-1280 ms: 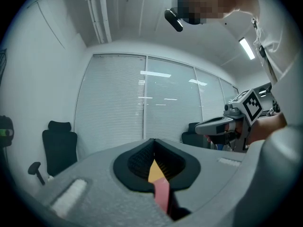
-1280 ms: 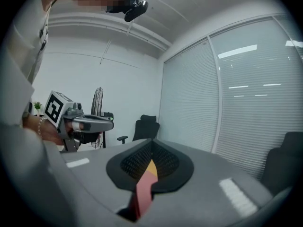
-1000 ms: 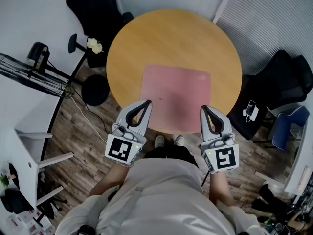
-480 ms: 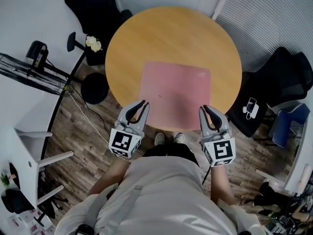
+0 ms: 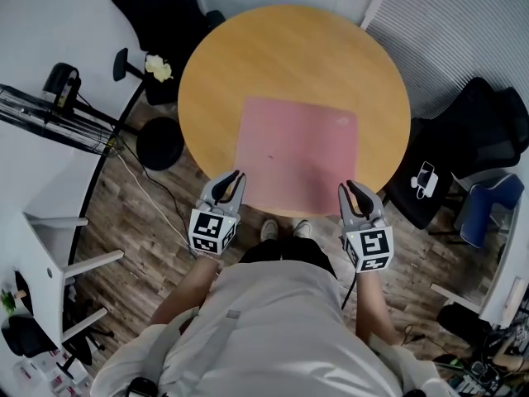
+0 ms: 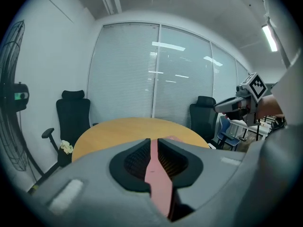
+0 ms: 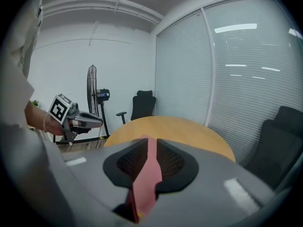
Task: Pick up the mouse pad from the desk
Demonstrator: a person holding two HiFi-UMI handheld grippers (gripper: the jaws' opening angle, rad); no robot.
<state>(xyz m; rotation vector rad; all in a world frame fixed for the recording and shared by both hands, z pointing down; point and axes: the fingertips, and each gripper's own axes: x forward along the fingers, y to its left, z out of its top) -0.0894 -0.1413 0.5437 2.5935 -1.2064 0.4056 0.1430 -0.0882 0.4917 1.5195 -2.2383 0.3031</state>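
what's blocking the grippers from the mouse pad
Nothing visible. The mouse pad lies alone on the table, and the left gripper and right gripper sit at its near edge, jaws just opening, nothing clamped between them.

Pink square mouse pad (image 5: pixel 297 151) flat on round wooden desk (image 5: pixel 223 64), near edge at rim.

fan (image 5: pixel 41 114) cut off at the head view's left edge

Plain pink mouse pad (image 5: pixel 297 155) on the honey-tan table (image 5: pixel 248 64), grey-brown wood-grain floor (image 5: pixel 140 222) around the table, black chair (image 5: pixel 161 11) beyond it, pale finely striped blinds (image 5: pixel 463 31).
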